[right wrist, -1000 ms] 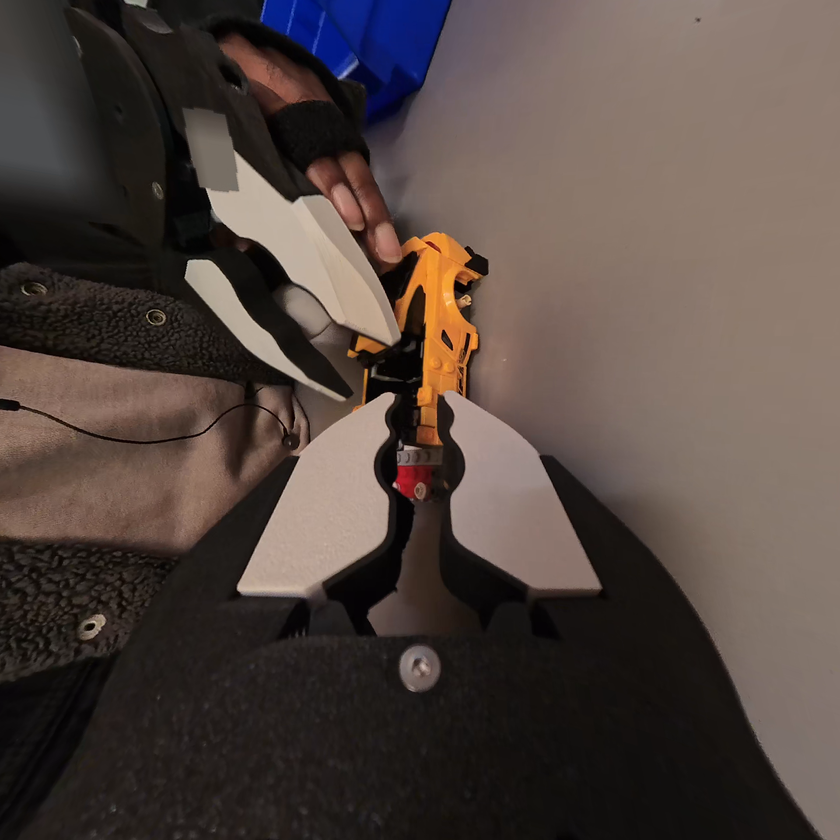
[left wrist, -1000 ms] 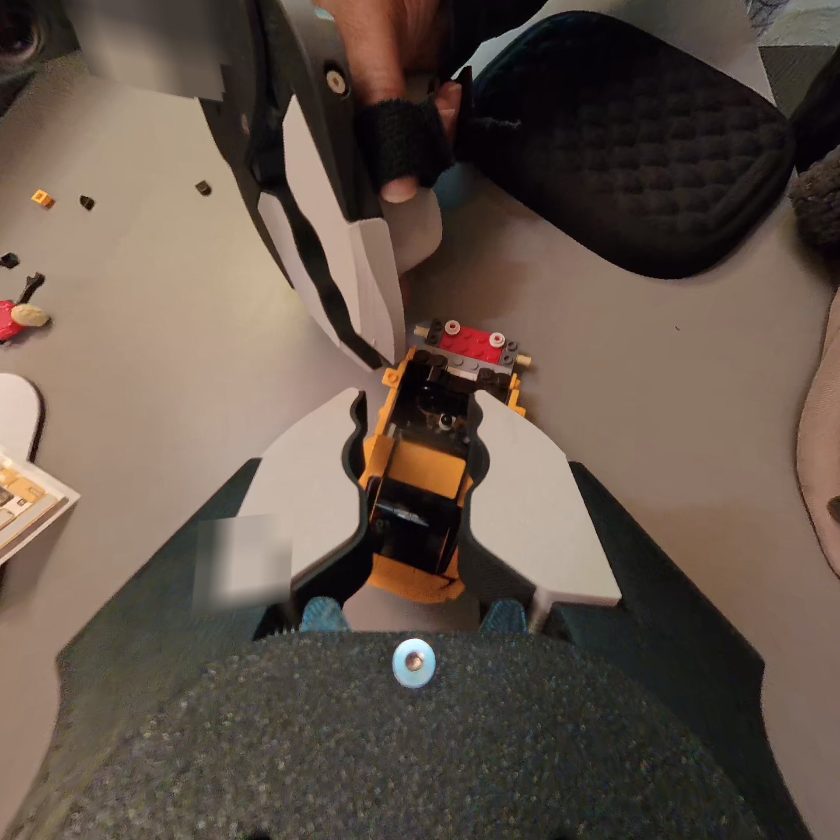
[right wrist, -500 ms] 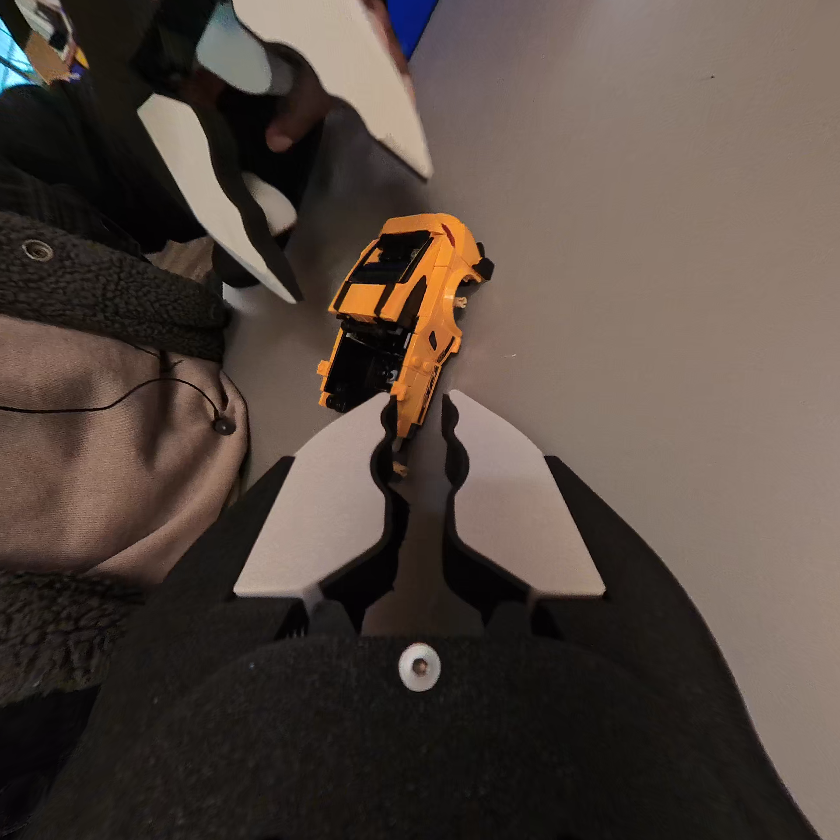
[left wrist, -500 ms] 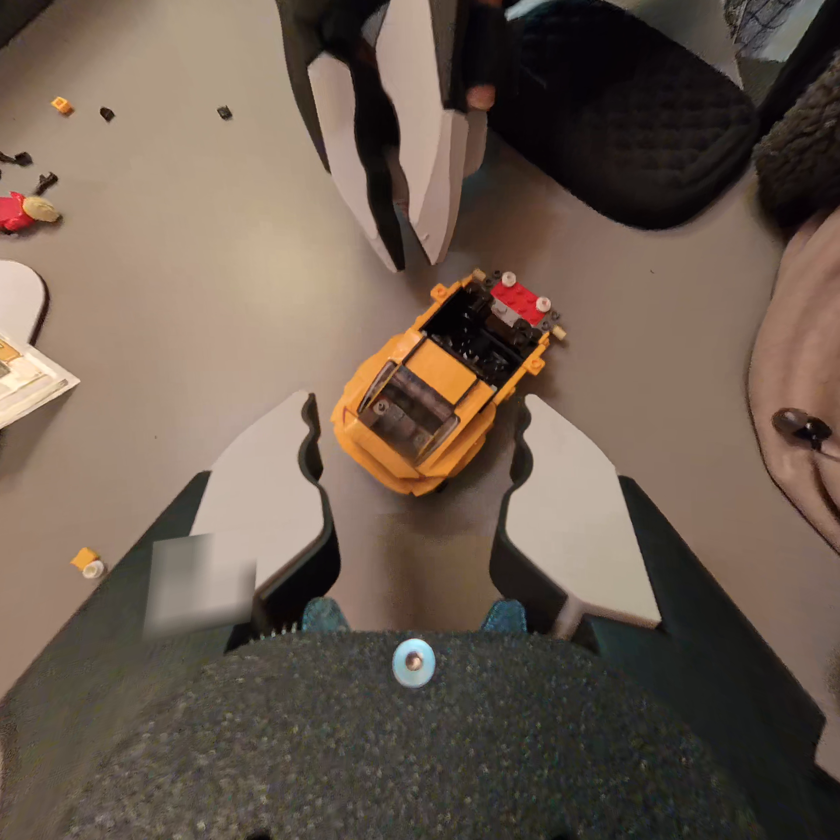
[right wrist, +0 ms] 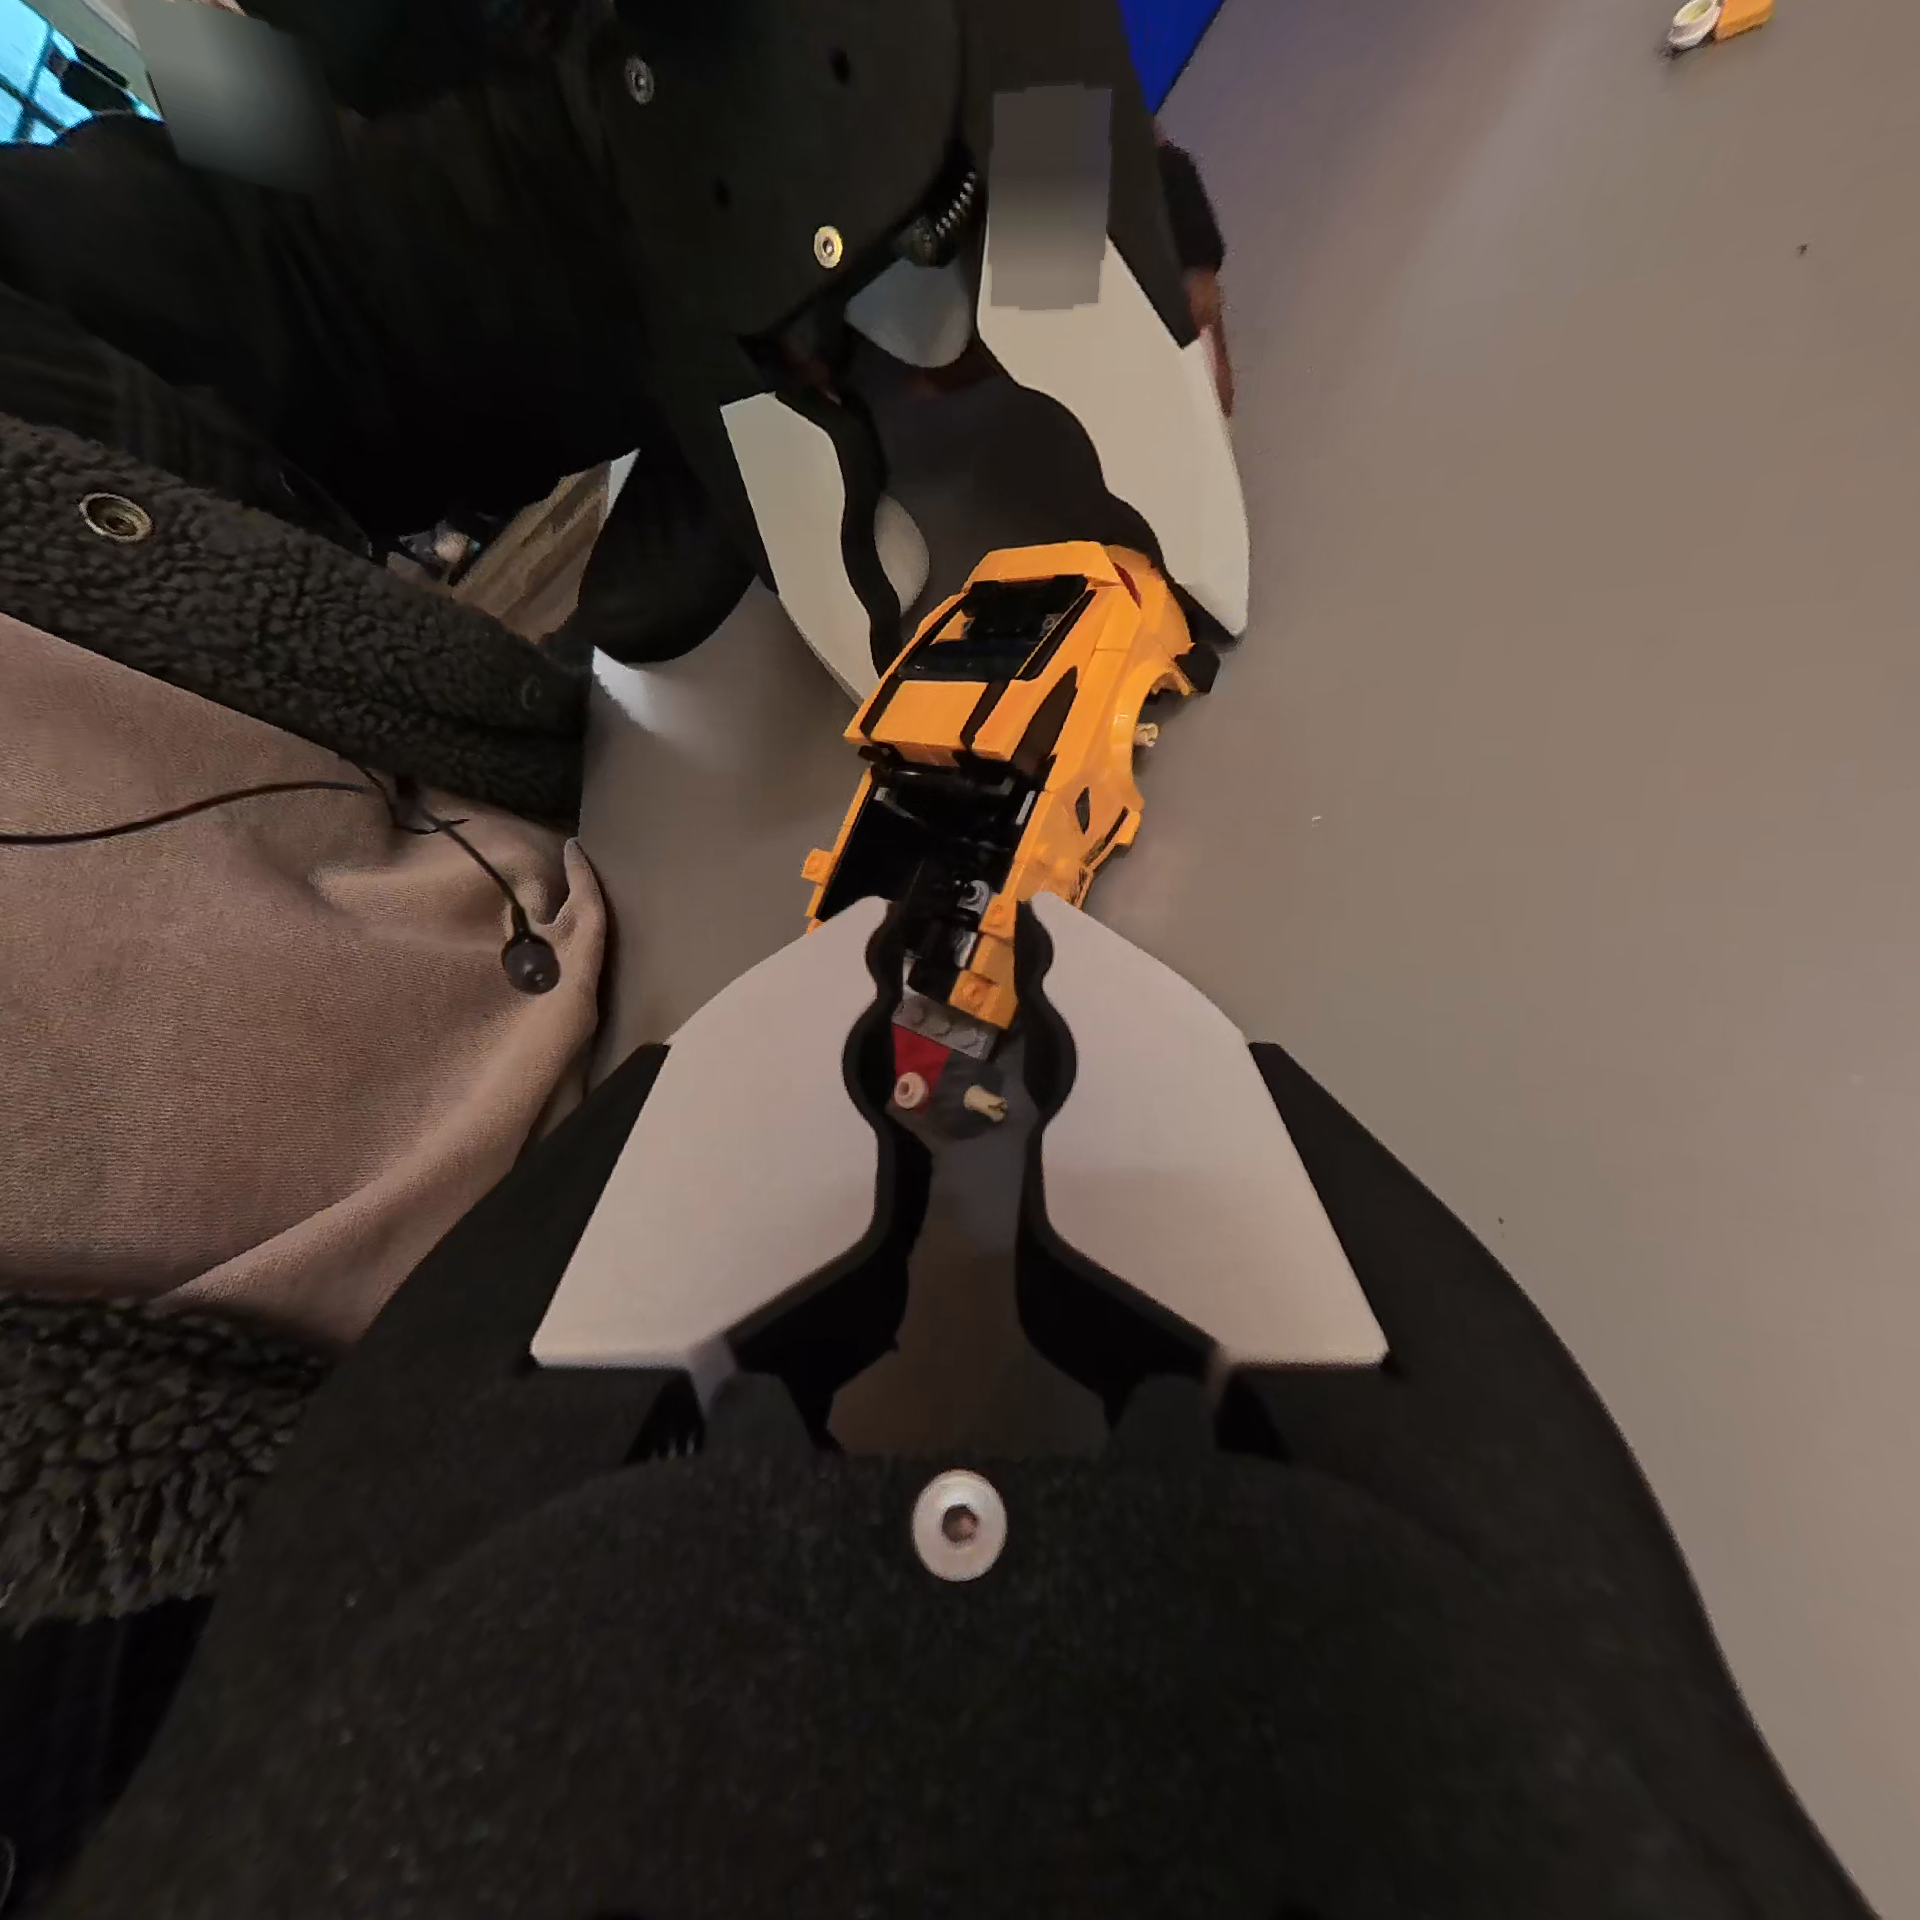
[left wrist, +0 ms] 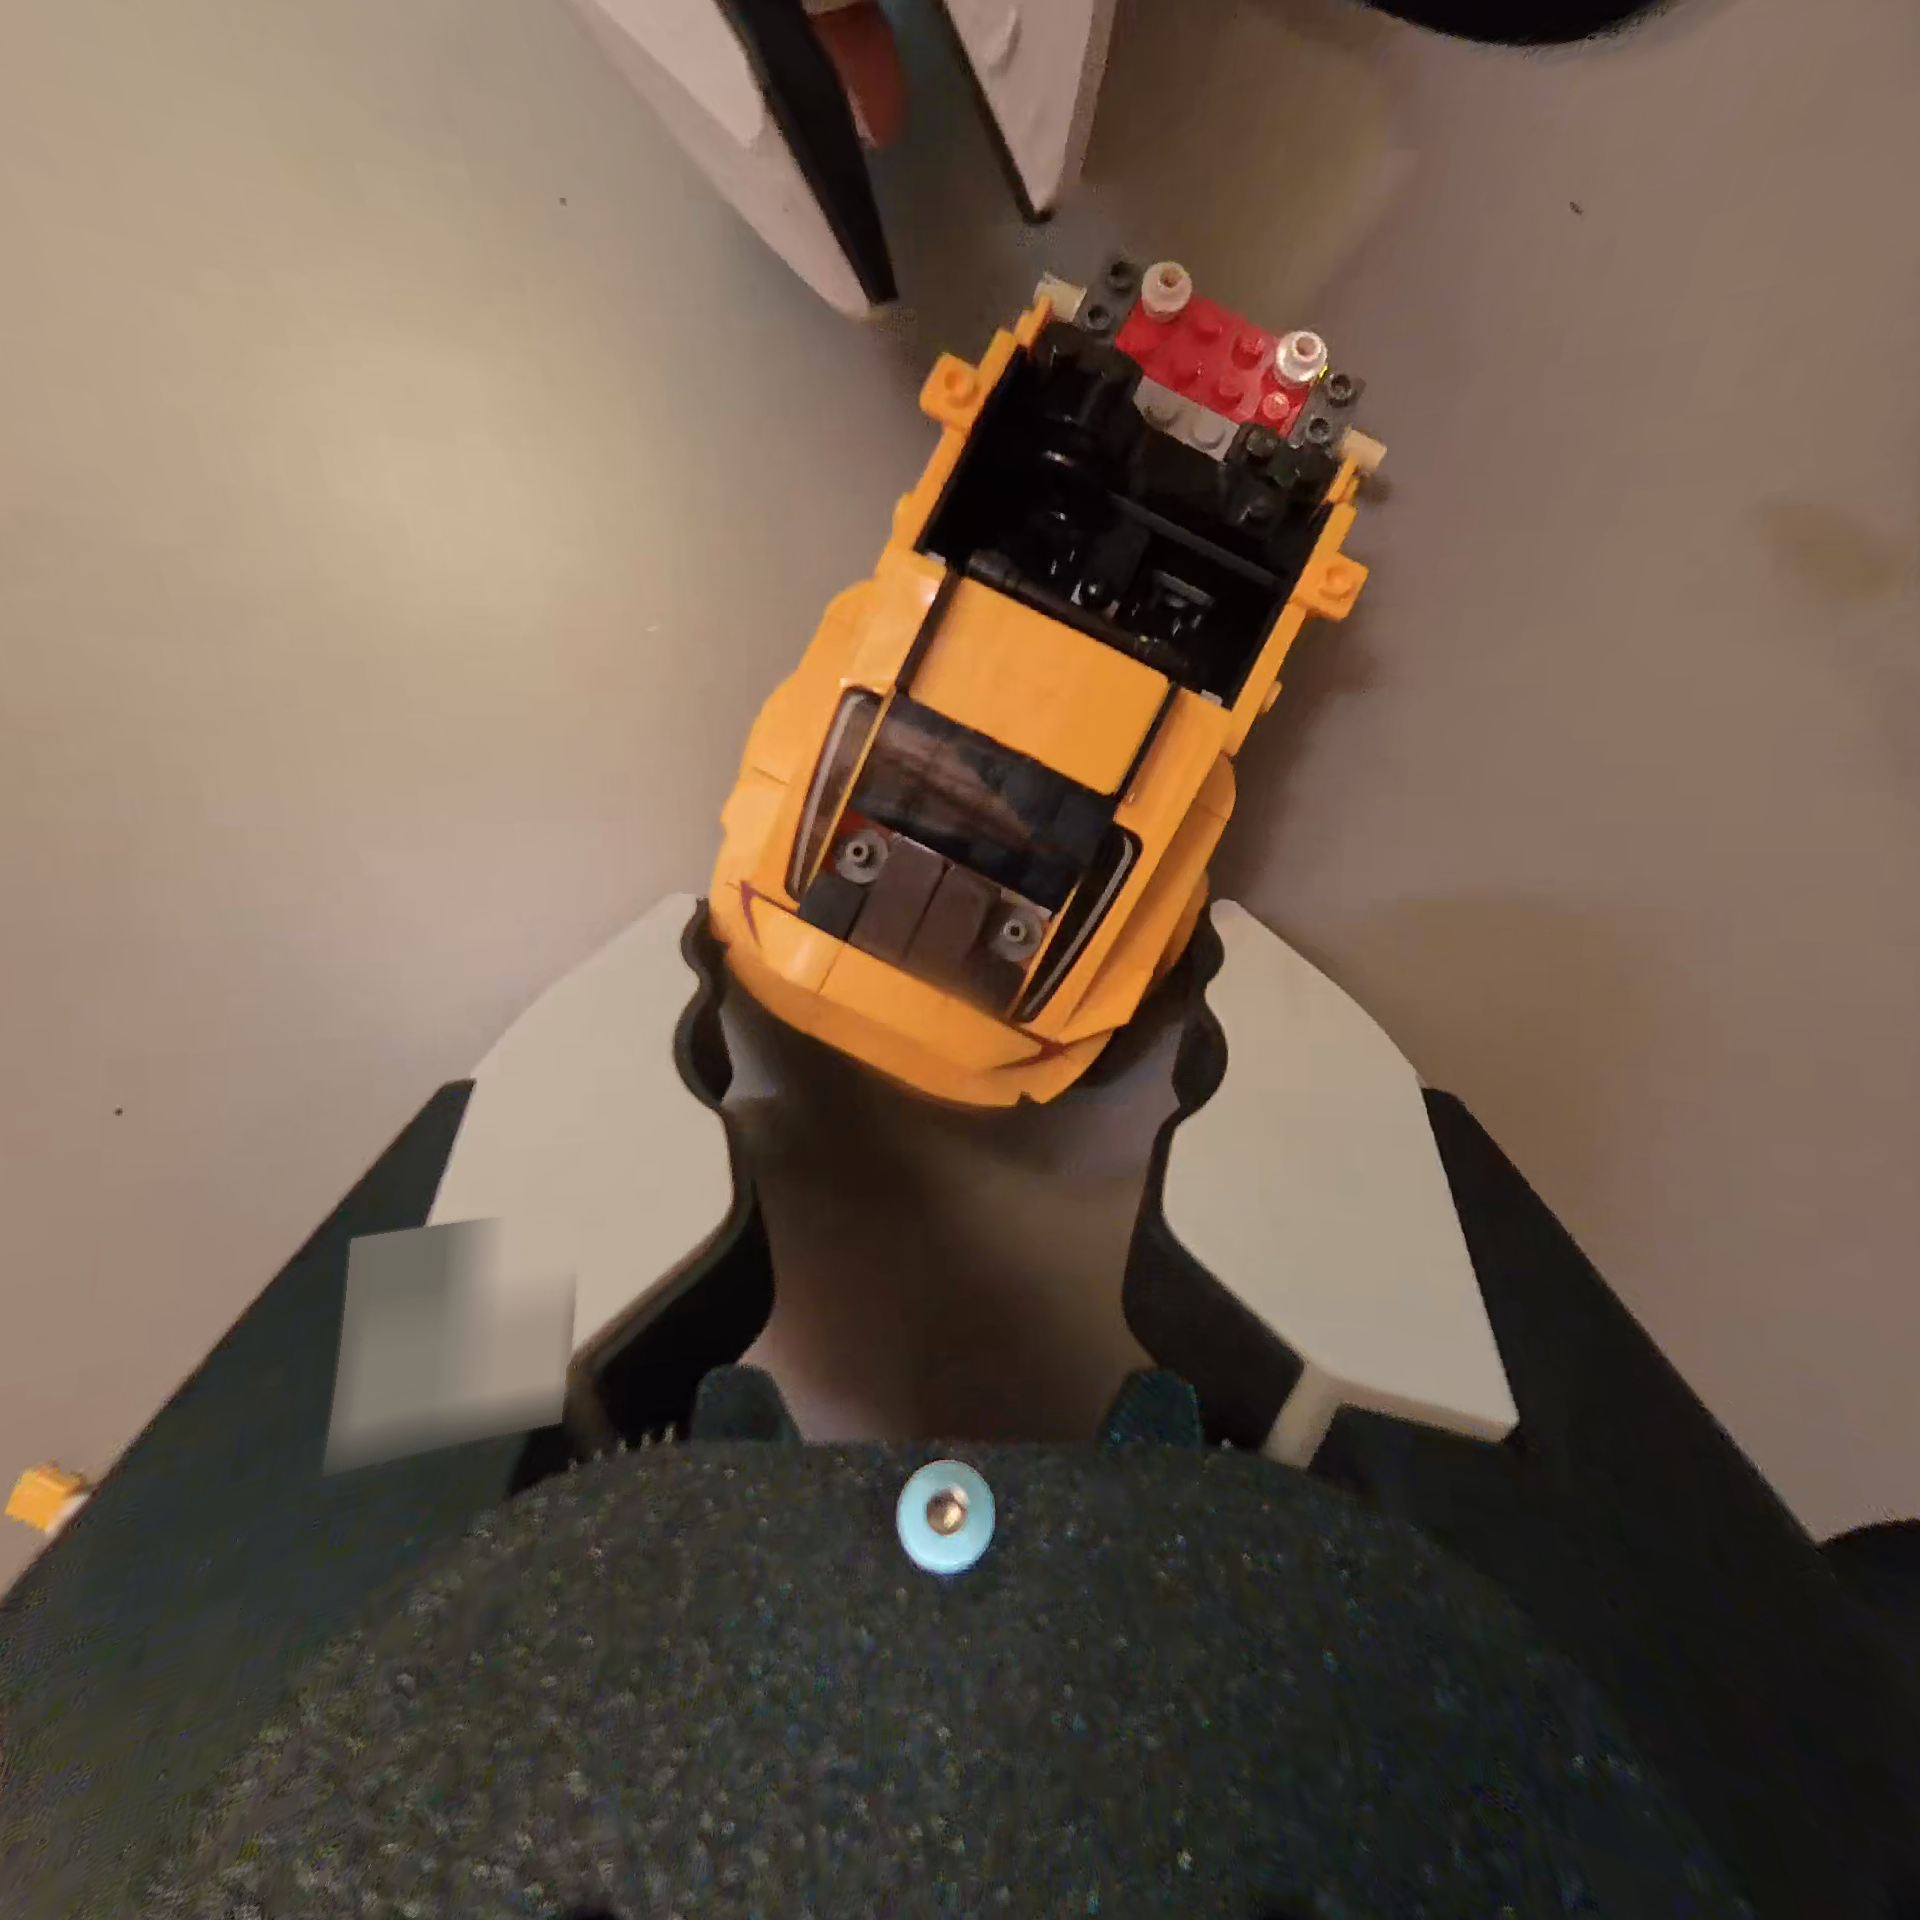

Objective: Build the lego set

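Note:
A yellow brick-built car [left wrist: 1039, 748] with an open black rear and a red plate at its tail lies on the grey table [left wrist: 312, 623]. My left gripper [left wrist: 948, 935] is open wide, its fingertips at either side of the car's nose without squeezing it. The right wrist view shows those fingers astride the nose [right wrist: 1049, 623]. My right gripper [right wrist: 951, 914] stands narrowly open over the car's [right wrist: 997, 727] rear right wall, with a gap on one side. In the left wrist view its fingertips [left wrist: 862, 281] sit just behind the tail, apart from it.
A person's brown and black fleece coat [right wrist: 260, 935] fills the left of the right wrist view. A blue bin [right wrist: 1164, 62] and a small yellow piece [right wrist: 1714, 16] lie far off. A small yellow brick [left wrist: 42, 1496] lies at the left, and a black cushion [left wrist: 1662, 10] at the top. About 9 centimetres separates my left fingertips from my right.
A second ago my left gripper was shut on the car and my right held its rear. Both let go and the car dropped flat. Both have now closed in on it again.

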A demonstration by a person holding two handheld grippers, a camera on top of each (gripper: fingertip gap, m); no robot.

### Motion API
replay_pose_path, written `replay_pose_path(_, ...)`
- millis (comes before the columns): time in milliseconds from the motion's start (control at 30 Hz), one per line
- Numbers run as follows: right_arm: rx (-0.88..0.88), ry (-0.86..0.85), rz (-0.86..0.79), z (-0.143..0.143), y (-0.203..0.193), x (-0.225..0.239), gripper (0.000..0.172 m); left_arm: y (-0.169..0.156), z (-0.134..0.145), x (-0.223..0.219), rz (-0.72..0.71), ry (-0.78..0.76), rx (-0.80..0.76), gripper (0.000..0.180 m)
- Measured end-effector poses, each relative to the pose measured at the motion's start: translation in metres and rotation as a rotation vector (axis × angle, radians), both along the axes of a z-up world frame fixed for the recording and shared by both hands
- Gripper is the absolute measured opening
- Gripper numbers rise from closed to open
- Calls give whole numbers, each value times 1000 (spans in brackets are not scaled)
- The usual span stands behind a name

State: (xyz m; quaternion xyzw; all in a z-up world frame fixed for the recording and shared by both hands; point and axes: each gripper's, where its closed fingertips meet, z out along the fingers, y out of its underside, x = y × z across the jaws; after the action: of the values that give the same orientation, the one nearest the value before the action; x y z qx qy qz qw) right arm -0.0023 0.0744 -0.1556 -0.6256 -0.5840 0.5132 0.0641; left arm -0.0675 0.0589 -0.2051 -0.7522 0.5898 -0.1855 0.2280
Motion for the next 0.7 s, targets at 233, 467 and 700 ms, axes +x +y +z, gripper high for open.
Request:
replay_pose_path(233,22,89,-83,7,13,5,20,5,14,-5,123,58,169,84)
replay_pose_path(467,77,159,-188,22,35,10,21,21,49,-20,170,288,469,84)
replay_pose_path(700,115,183,-224,20,40,8,22,41,94,-33,-5,688,692,84)
